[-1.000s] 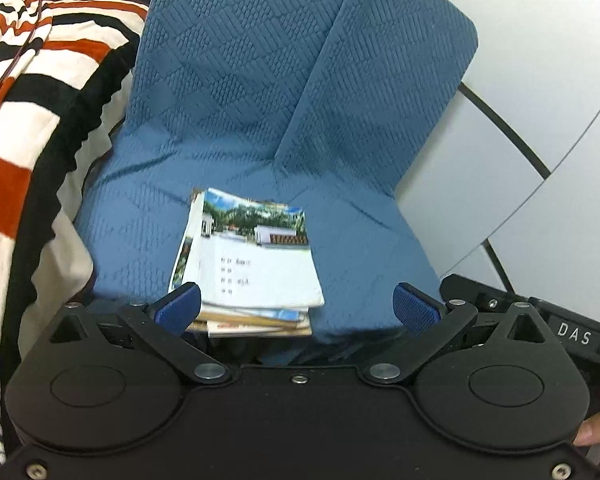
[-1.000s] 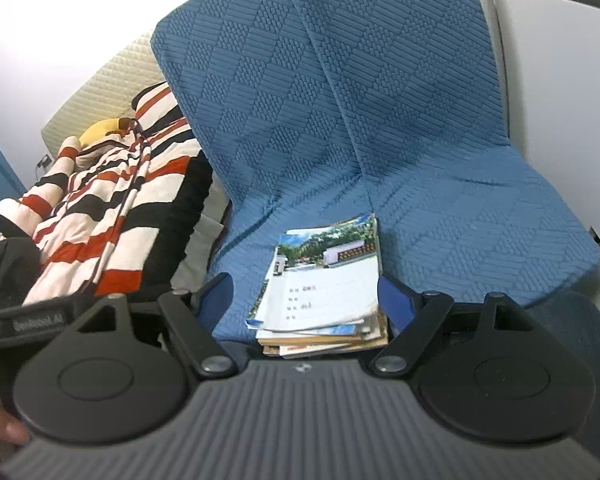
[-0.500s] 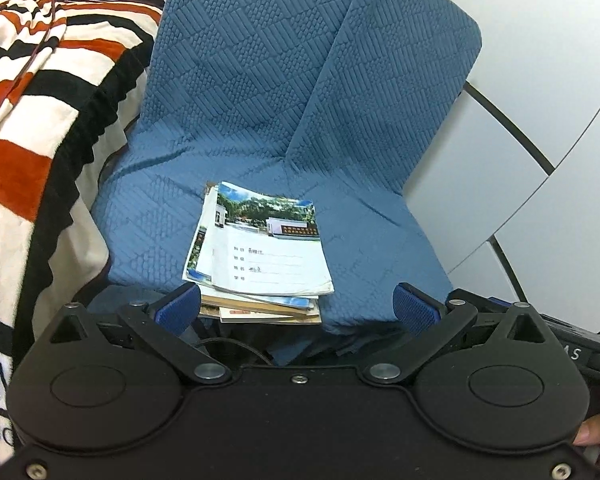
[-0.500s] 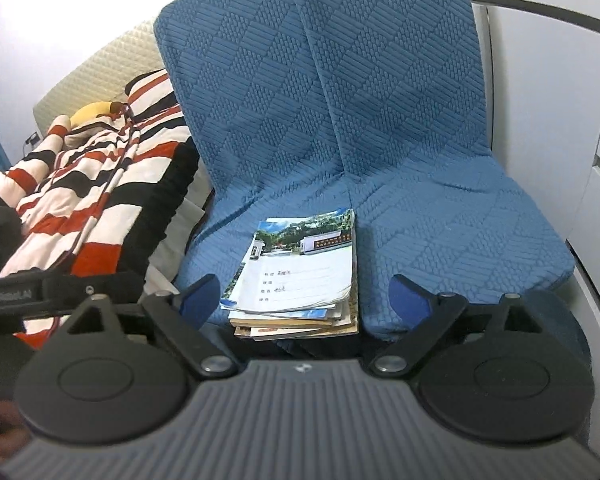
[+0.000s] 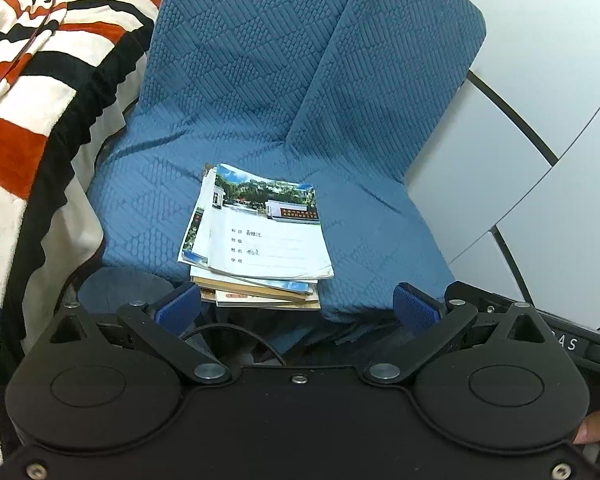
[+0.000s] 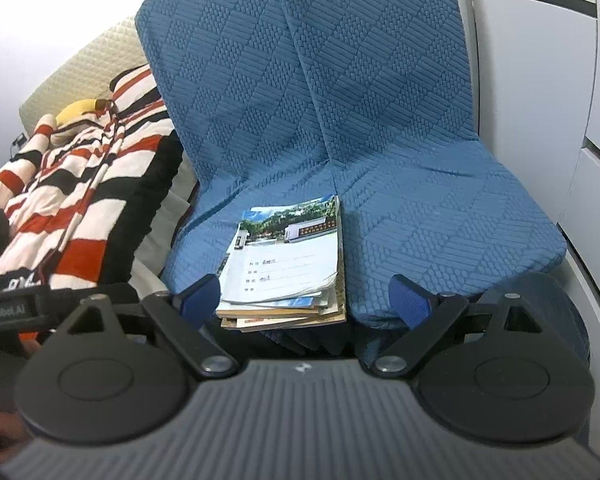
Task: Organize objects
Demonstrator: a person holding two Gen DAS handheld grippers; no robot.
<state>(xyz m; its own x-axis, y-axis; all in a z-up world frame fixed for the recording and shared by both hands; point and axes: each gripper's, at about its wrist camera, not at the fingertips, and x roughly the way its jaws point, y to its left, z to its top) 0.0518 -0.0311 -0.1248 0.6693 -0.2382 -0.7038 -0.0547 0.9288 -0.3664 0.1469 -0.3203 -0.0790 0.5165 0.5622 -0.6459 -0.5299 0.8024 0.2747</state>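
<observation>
A stack of several booklets point(image 5: 260, 240) lies on the front part of a blue quilted seat cushion point(image 5: 148, 208); the top one has a white cover with a photo strip. It also shows in the right wrist view point(image 6: 288, 264). My left gripper point(image 5: 298, 310) is open and empty, just short of the stack's near edge. My right gripper point(image 6: 306, 300) is open and empty, its blue pads on either side of the stack's near end, not touching it.
A red, black and white striped blanket point(image 5: 28, 92) lies left of the cushion, also in the right wrist view point(image 6: 72, 200). White cabinet panels point(image 5: 540, 120) stand on the right. The blue backrest point(image 6: 300, 60) rises behind the stack.
Both grippers have pulled back and risen slightly from the stack, which now sits farther off in both views. The stack has not moved. Both grippers stay open.
</observation>
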